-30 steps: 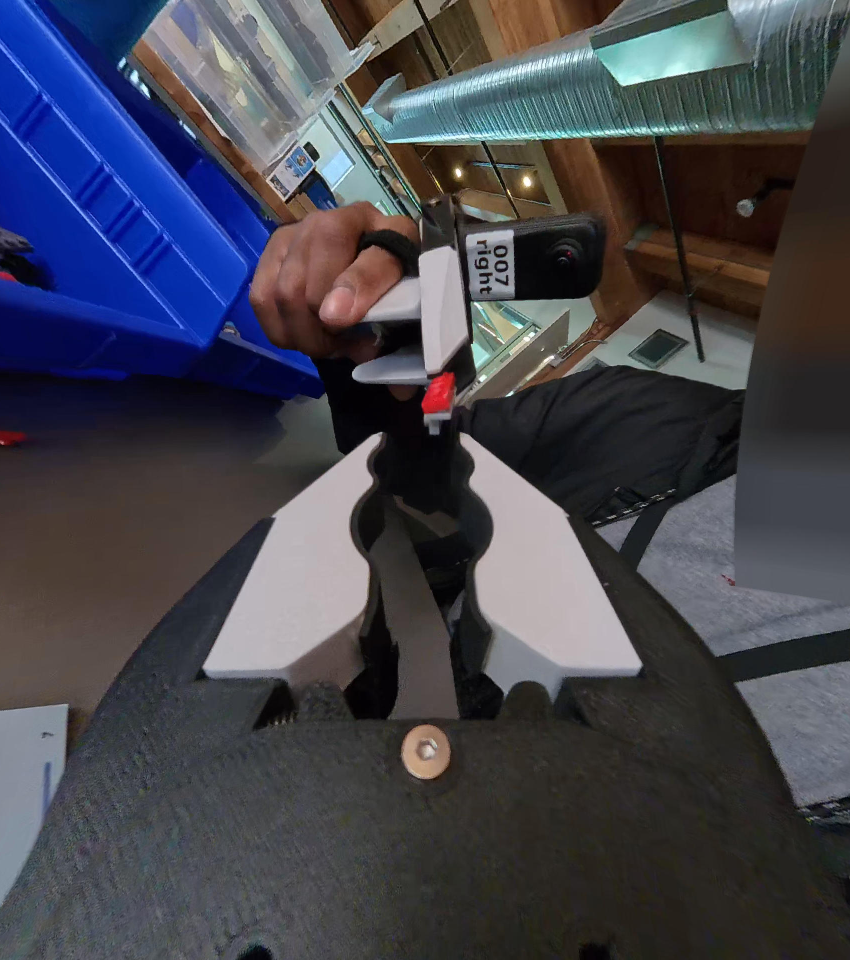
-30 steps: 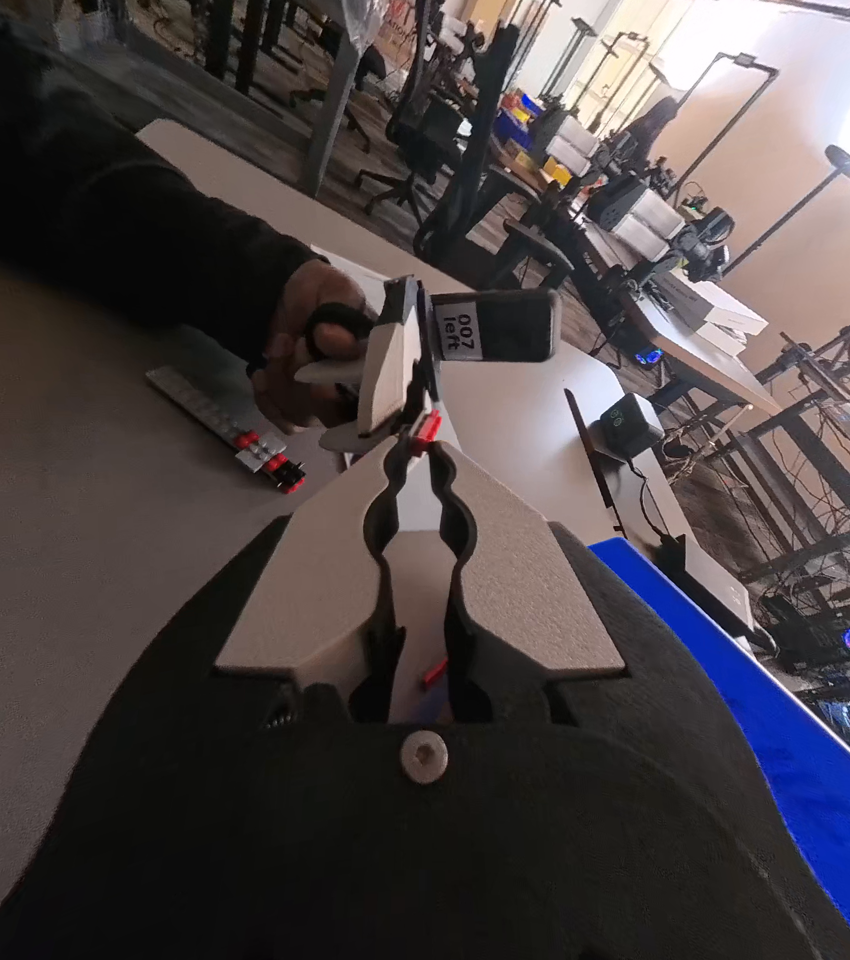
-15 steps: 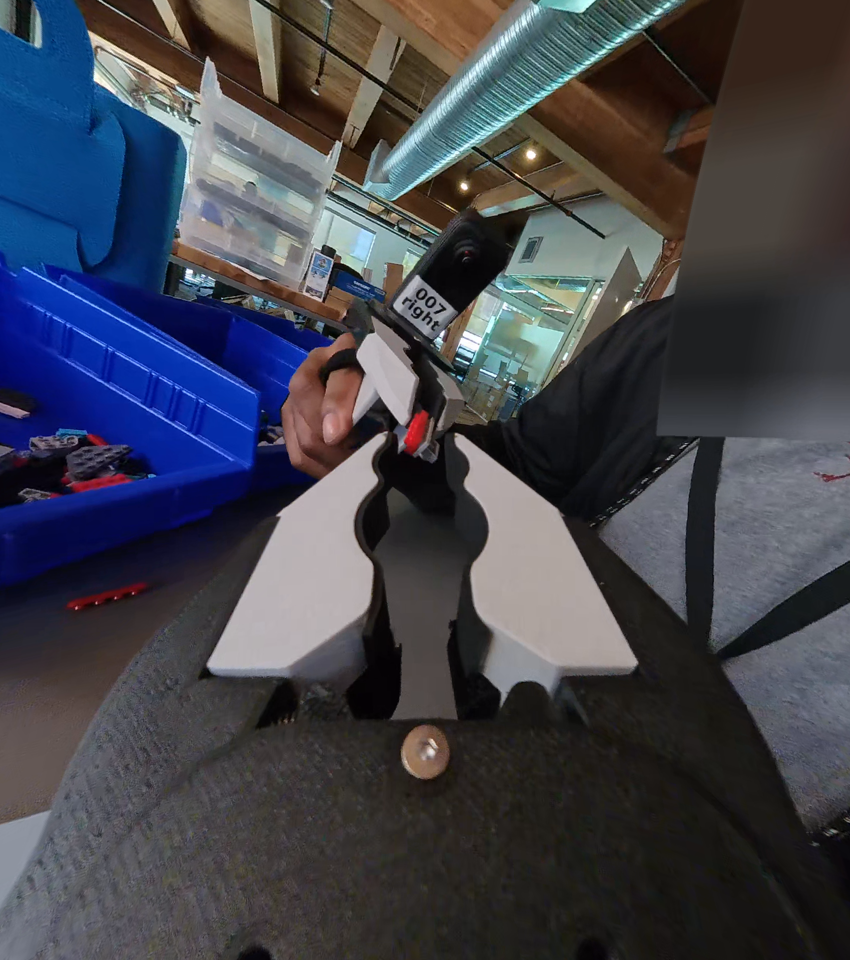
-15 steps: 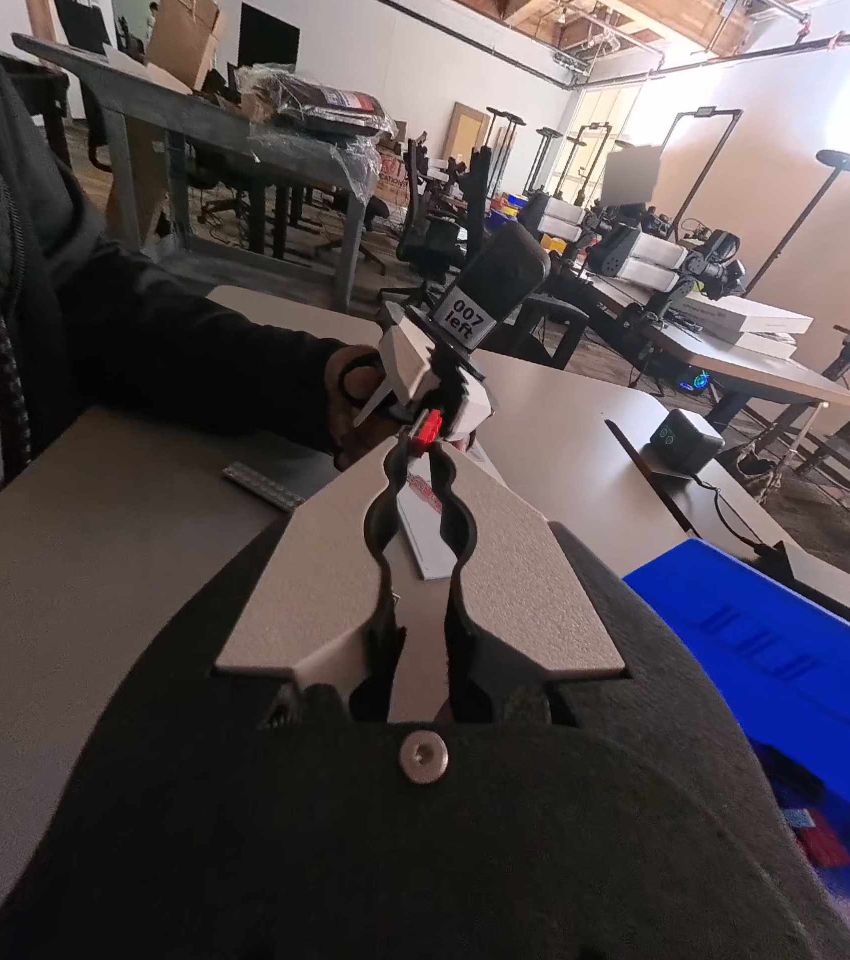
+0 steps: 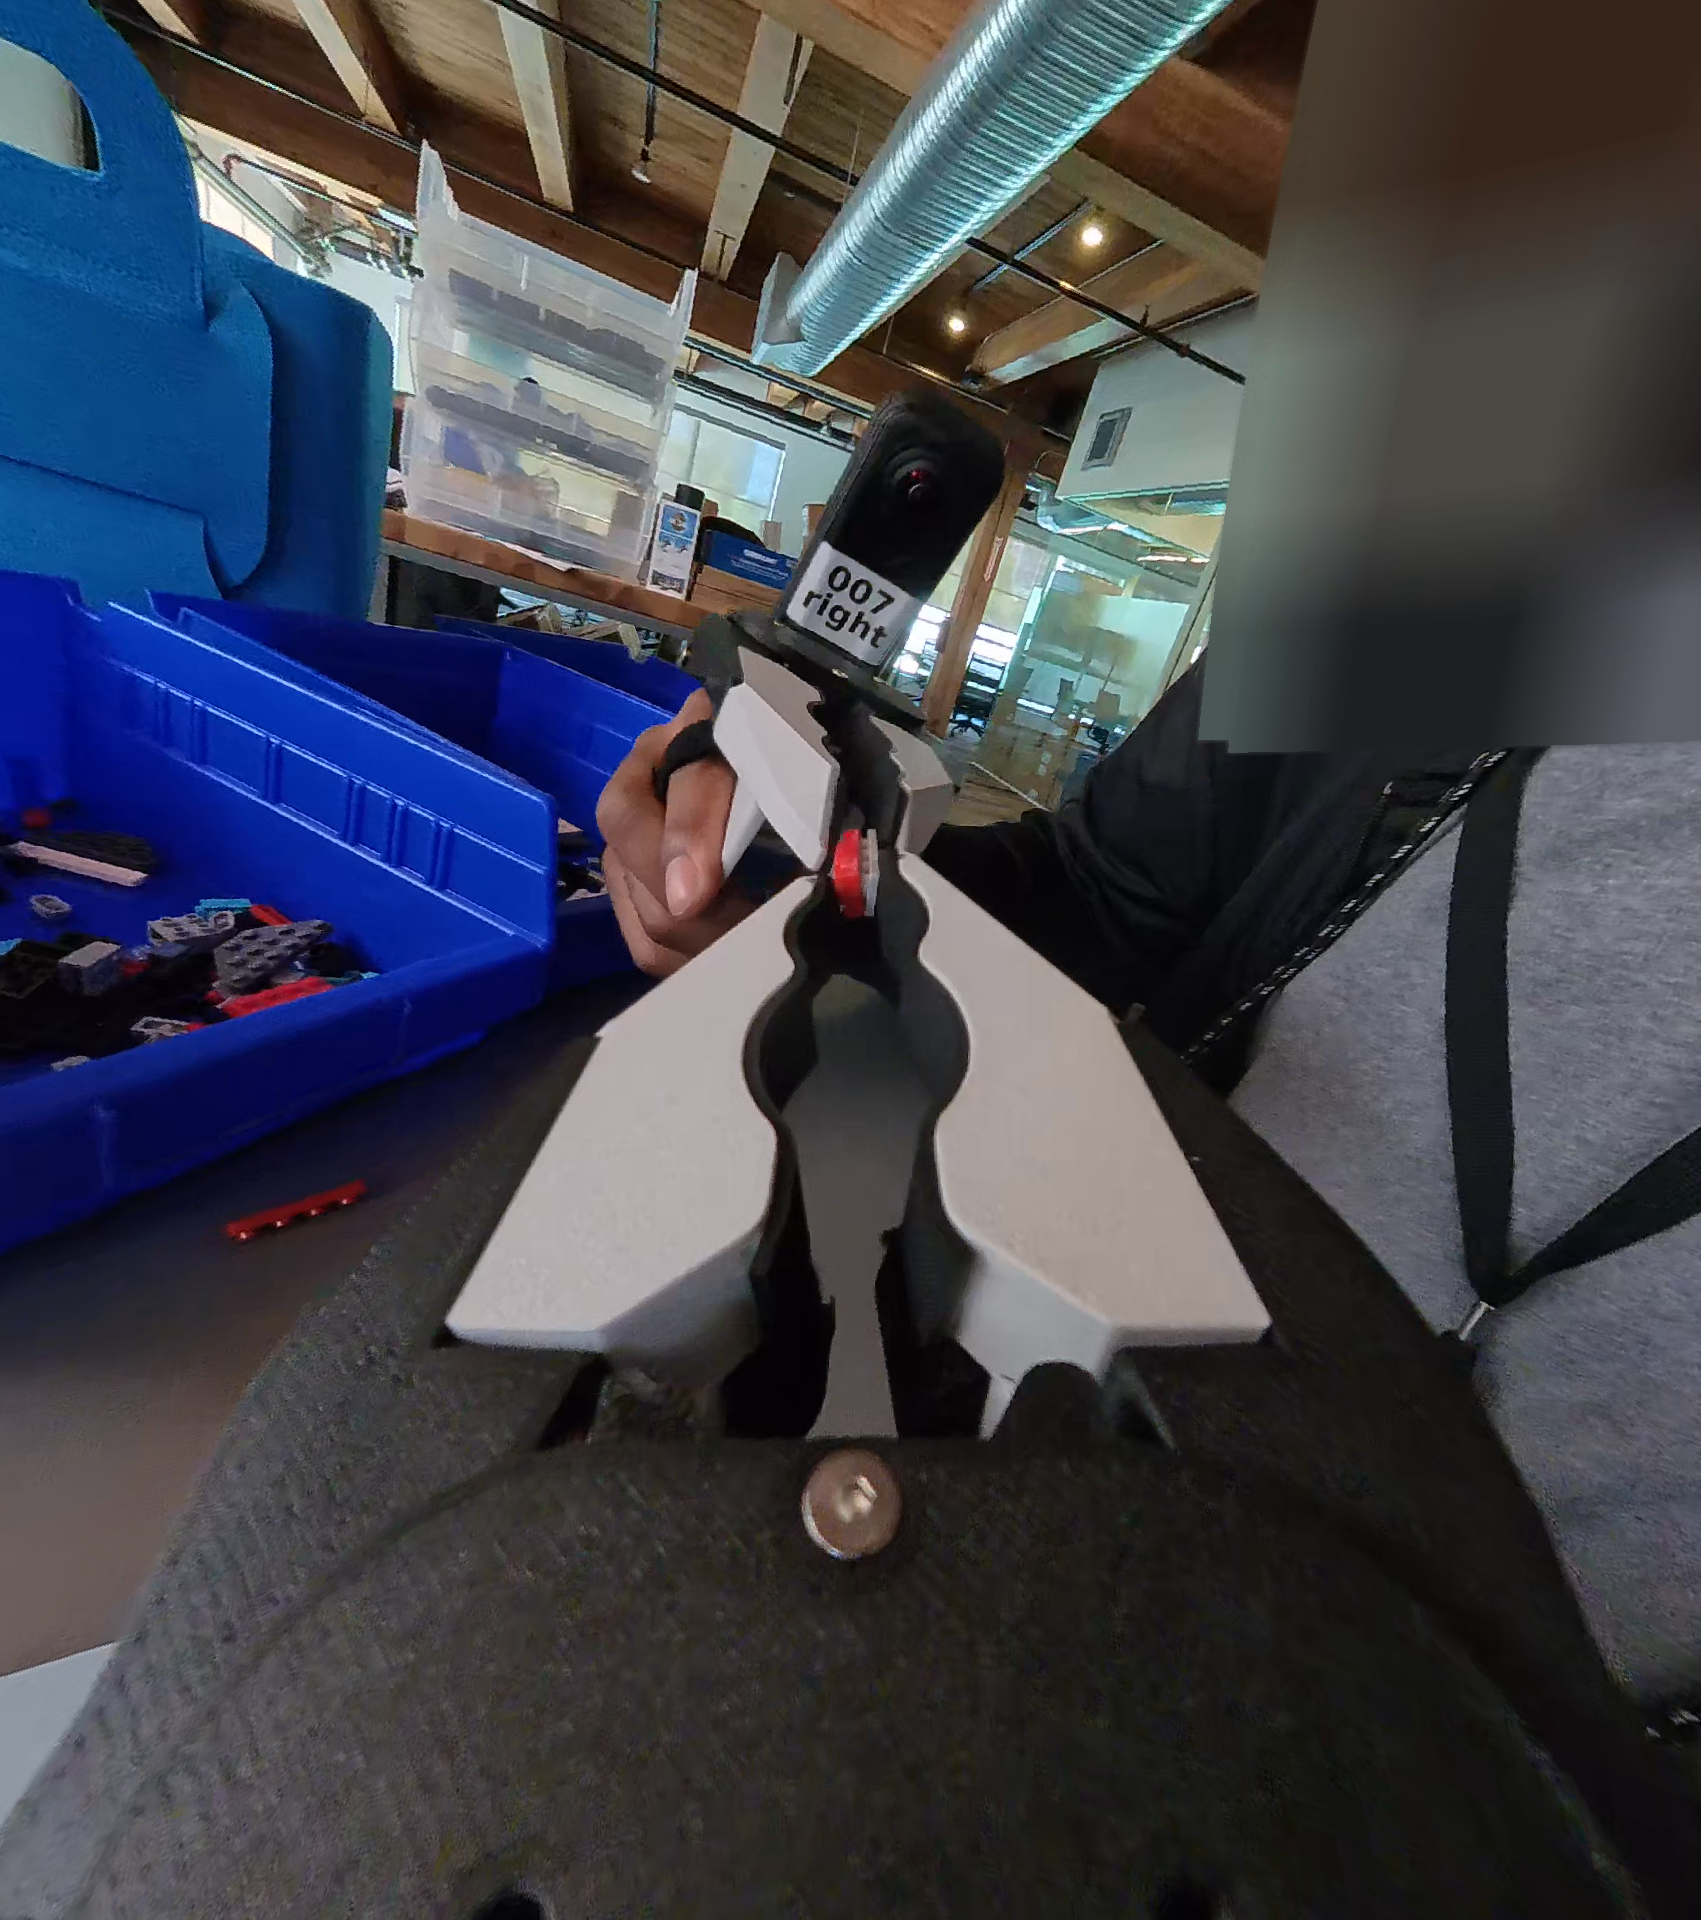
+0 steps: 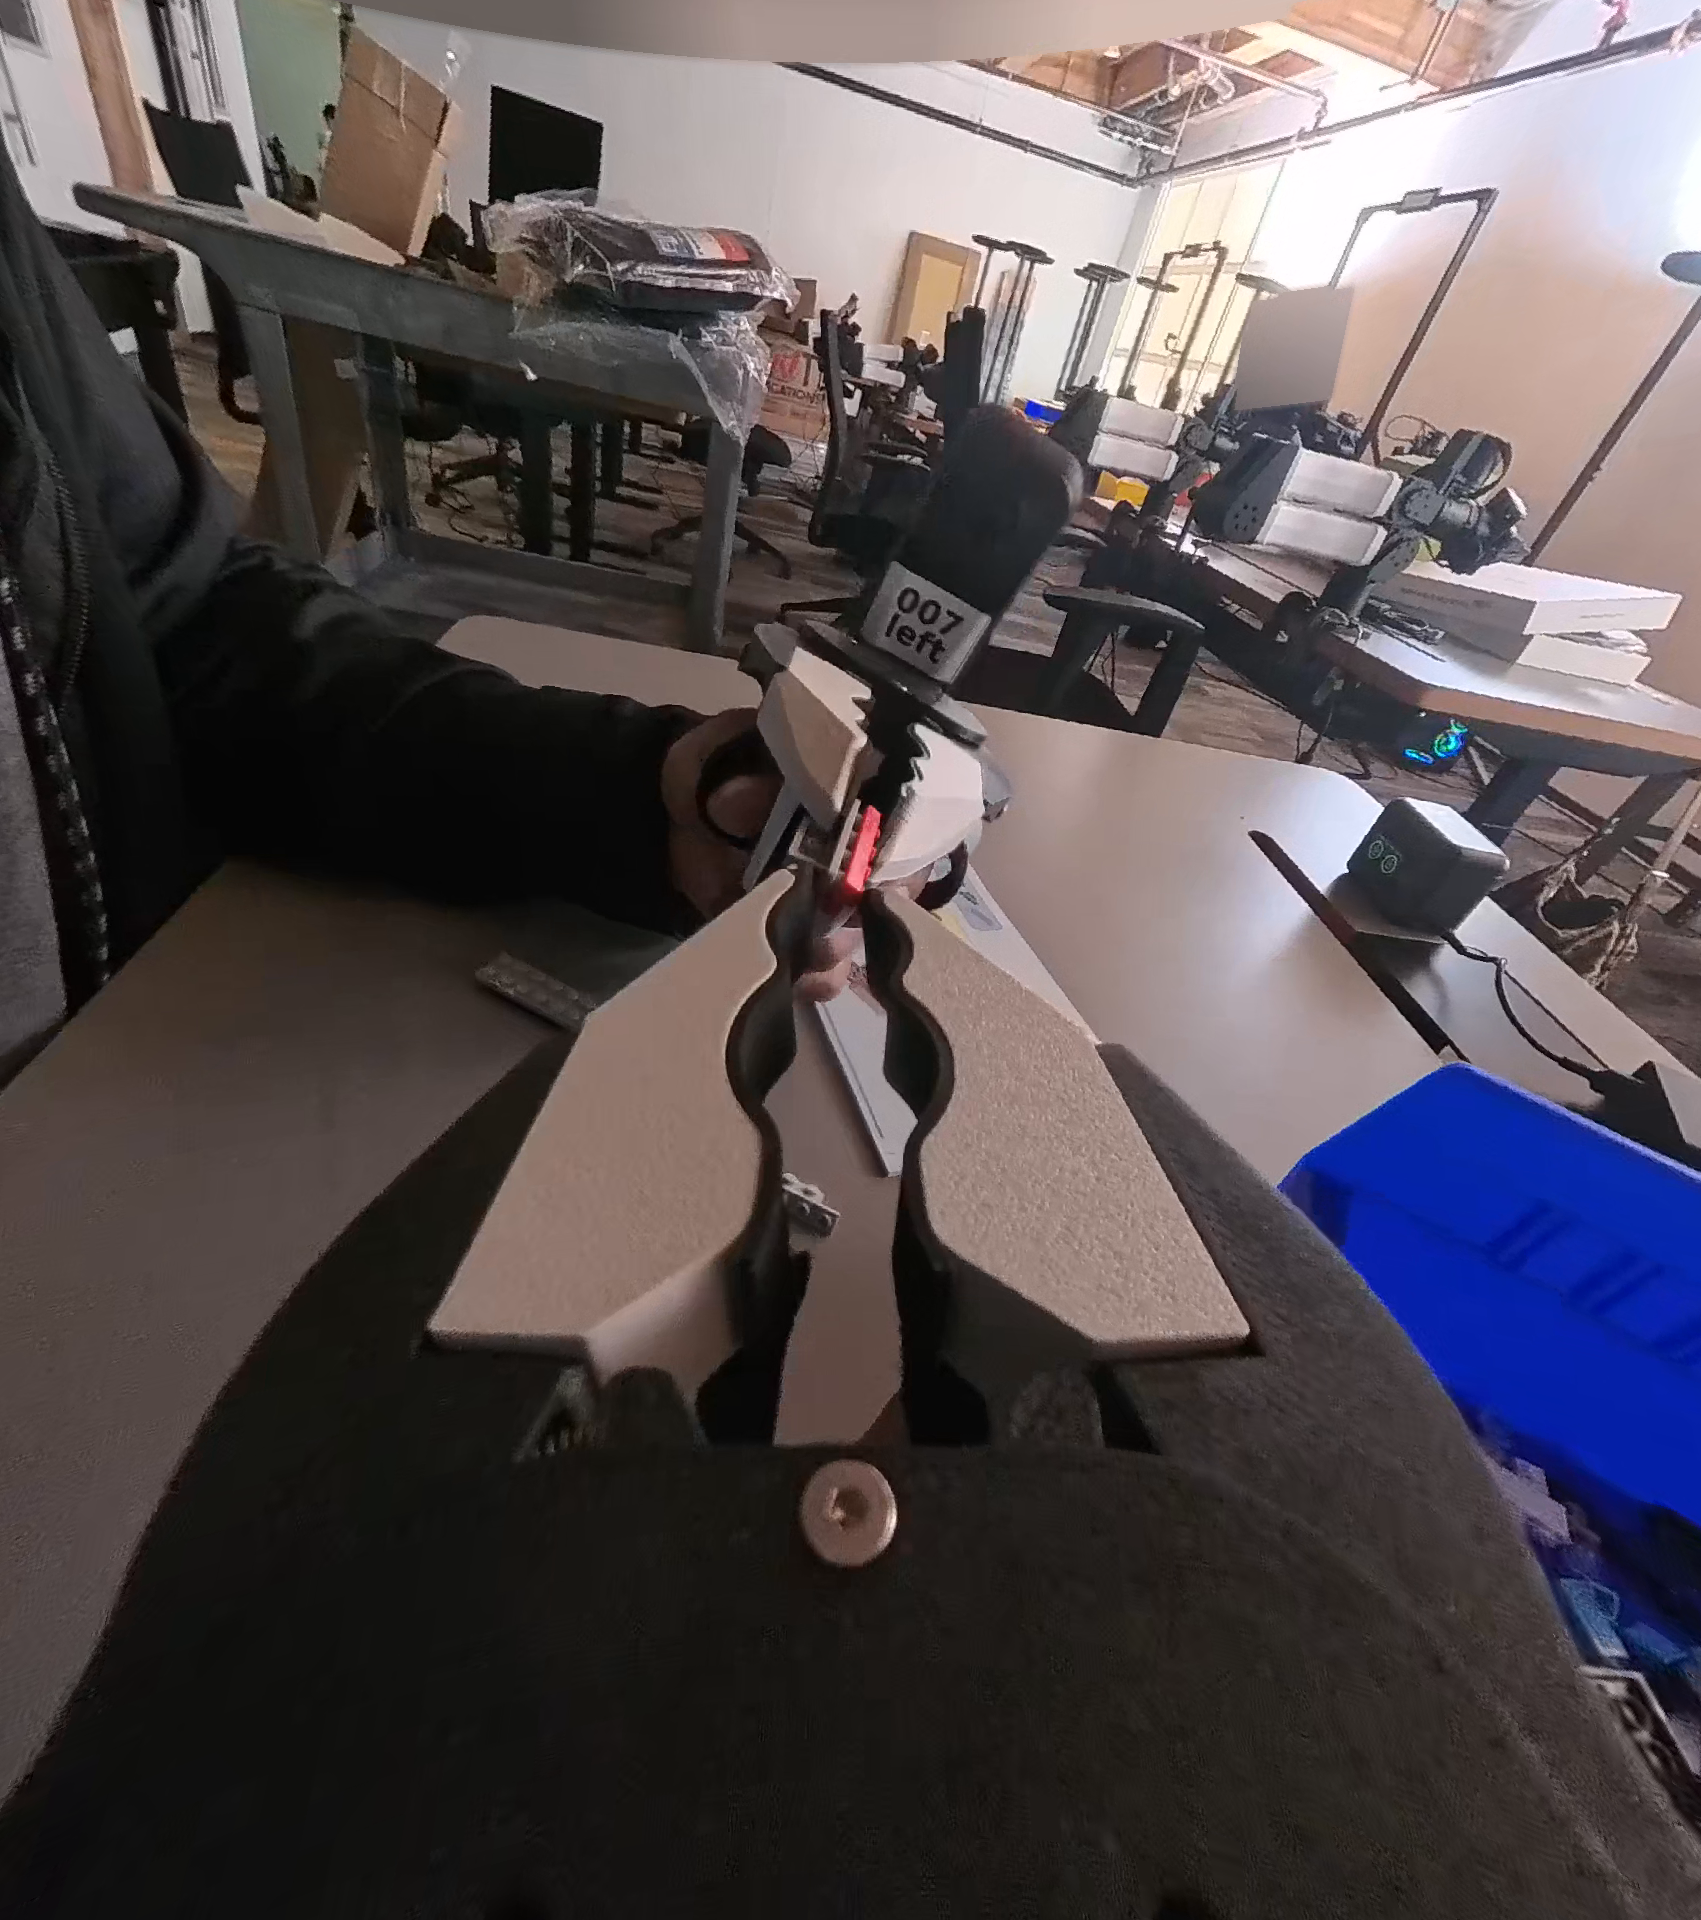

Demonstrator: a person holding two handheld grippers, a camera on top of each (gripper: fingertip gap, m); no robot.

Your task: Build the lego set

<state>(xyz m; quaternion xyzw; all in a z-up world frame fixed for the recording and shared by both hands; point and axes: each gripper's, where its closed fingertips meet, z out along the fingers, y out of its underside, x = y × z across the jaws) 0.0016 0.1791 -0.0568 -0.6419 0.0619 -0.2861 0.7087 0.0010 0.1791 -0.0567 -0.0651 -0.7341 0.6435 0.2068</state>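
The left gripper (image 5: 851,902) and right gripper (image 6: 830,896) meet tip to tip above the table (image 6: 202,1039), both clamped on one small red lego piece (image 5: 848,860). Each carries a white printed label (wording left out). Beside them sits the blue bin (image 5: 326,997) of loose bricks.

Red piece (image 5: 848,876) between grey fingers (image 5: 659,1132) on black, grainy gripper bodies. Bins (image 5: 233,997) bright blue — the bricks (image 5: 150,966) inside black, grey, red and light blue. A red strip (image 5: 295,1211) and a grey plate (image 6: 539,995) lie on the bench (image 6: 202,1049) — dull beige-grey.
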